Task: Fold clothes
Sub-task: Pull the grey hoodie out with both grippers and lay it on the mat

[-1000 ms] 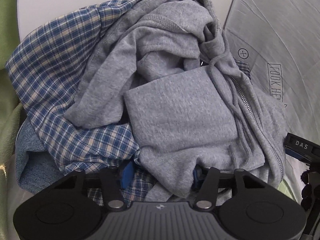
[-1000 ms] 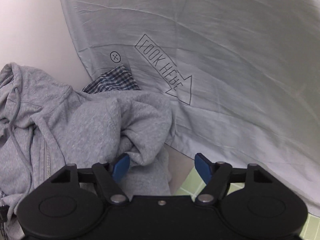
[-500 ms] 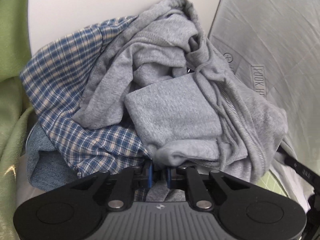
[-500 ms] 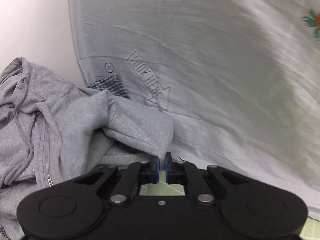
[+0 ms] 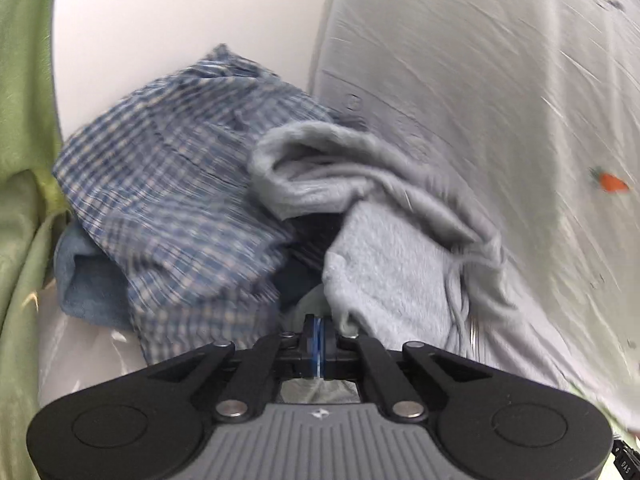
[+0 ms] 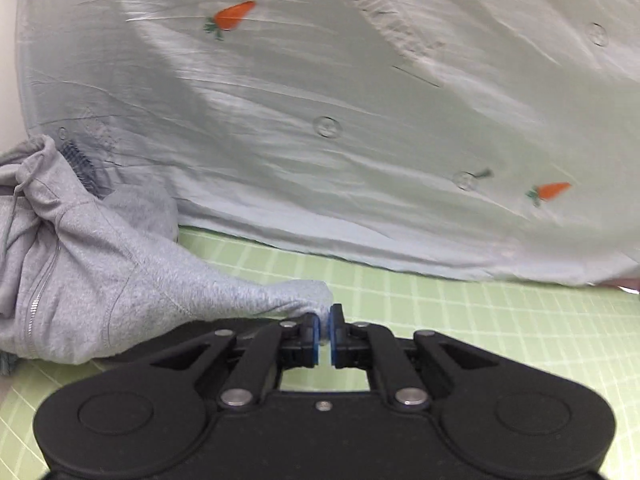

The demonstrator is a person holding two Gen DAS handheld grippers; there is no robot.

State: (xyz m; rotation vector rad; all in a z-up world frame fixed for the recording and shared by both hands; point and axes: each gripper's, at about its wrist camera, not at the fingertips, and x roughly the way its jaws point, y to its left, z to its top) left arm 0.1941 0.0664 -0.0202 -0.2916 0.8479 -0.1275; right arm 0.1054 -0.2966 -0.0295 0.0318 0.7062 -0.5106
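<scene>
Between the right tongs (image 6: 324,330), pressed tight, sits a corner of the hoodie (image 6: 100,280), now pulled off the pile onto the green mat (image 6: 480,320). The left tongs (image 5: 318,340) pinch it too. Next comes spreading it flat.

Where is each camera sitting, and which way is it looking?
Left wrist: on the left gripper, looking along its fingers, which pinch the grey hoodie, beside a blue plaid shirt.
Right wrist: on the right gripper, looking over the green grid mat at a pale carrot-print sheet; its fingers pinch the hoodie's edge.
Shared: hoodie and sheet. No hand shows.
</scene>
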